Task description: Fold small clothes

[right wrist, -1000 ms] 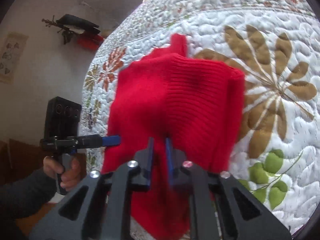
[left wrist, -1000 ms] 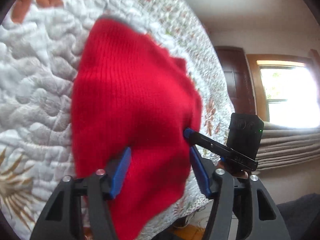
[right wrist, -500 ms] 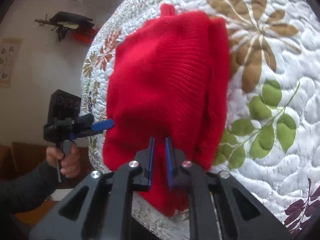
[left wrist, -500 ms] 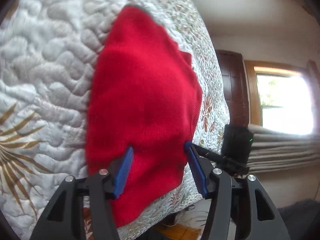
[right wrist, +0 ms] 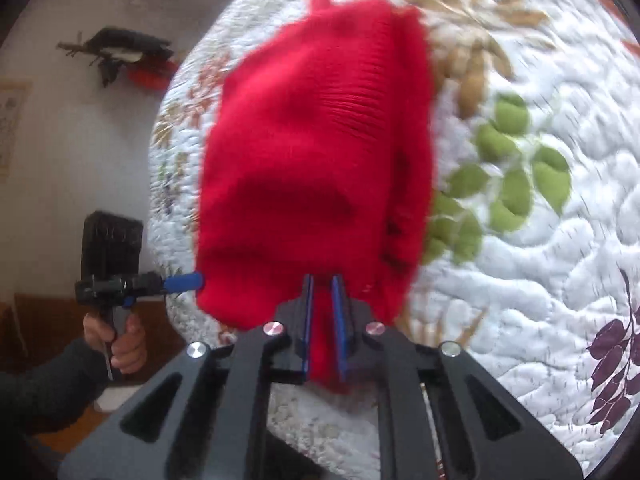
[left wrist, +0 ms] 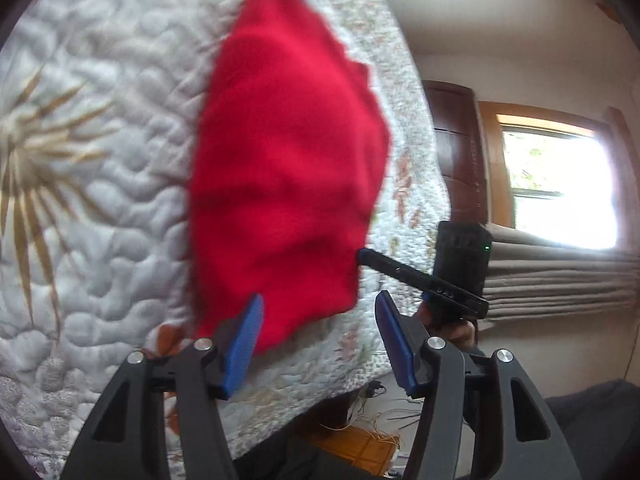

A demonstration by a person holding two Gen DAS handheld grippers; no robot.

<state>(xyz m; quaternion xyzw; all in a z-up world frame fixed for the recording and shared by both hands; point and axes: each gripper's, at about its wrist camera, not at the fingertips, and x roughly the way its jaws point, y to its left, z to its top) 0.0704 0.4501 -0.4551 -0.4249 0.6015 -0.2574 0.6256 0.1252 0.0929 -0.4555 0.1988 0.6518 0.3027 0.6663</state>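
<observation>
Red sweater (right wrist: pixel 316 152) lies in a folded bundle near the edge of the quilt (right wrist: pixel 540 264) on the bed. Right gripper (right wrist: pixel 322 280) pinches its near hem tight. Left gripper (left wrist: pixel 320 332) is spread wide, holding nothing. I think one fold is being laid down. Next, let go gently and pat it flat.

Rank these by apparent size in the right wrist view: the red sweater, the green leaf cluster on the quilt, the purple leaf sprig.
1. red sweater
2. green leaf cluster
3. purple leaf sprig, partly cut off at the frame edge
</observation>
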